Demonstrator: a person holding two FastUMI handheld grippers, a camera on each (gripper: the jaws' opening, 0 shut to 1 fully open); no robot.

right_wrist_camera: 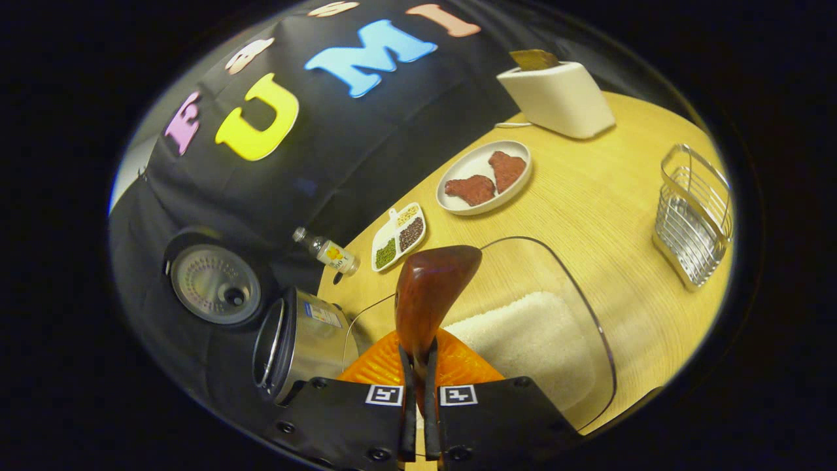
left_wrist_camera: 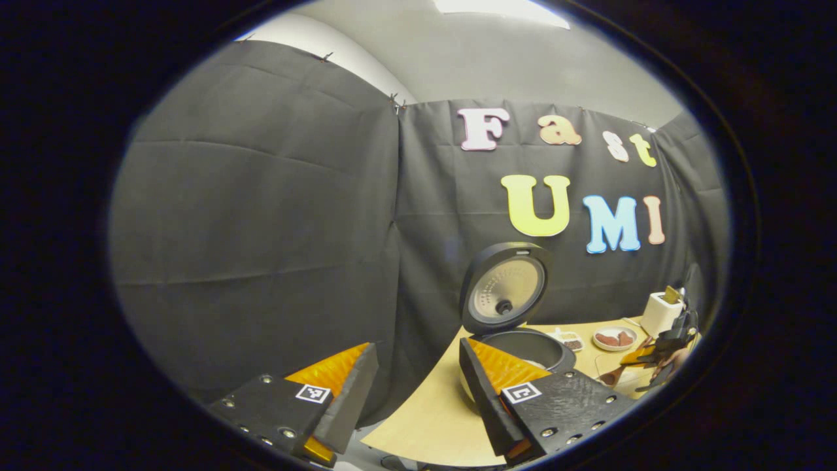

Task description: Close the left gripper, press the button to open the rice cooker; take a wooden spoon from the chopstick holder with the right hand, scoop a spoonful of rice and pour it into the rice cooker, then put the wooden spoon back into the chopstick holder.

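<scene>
With the cooker (right_wrist_camera: 297, 343) already open, the right gripper (right_wrist_camera: 418, 379) clamps the spoon (right_wrist_camera: 431, 294) over the rice (right_wrist_camera: 523, 340) beside the cooker, so scooping looks next, needing a dip down, while the left gripper (left_wrist_camera: 418, 386) waits, fingers spread, before the cooker.

Black cloth wall (left_wrist_camera: 261, 216), pale wooden table (right_wrist_camera: 588, 216), perhaps a ceiling light (left_wrist_camera: 500, 6)

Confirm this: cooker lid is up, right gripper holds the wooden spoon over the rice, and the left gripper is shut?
Not quite. The left gripper is open, its fingers wide apart in the left gripper view. The rest holds: cooker lid up, right gripper clamping the wooden spoon above the rice.
</scene>
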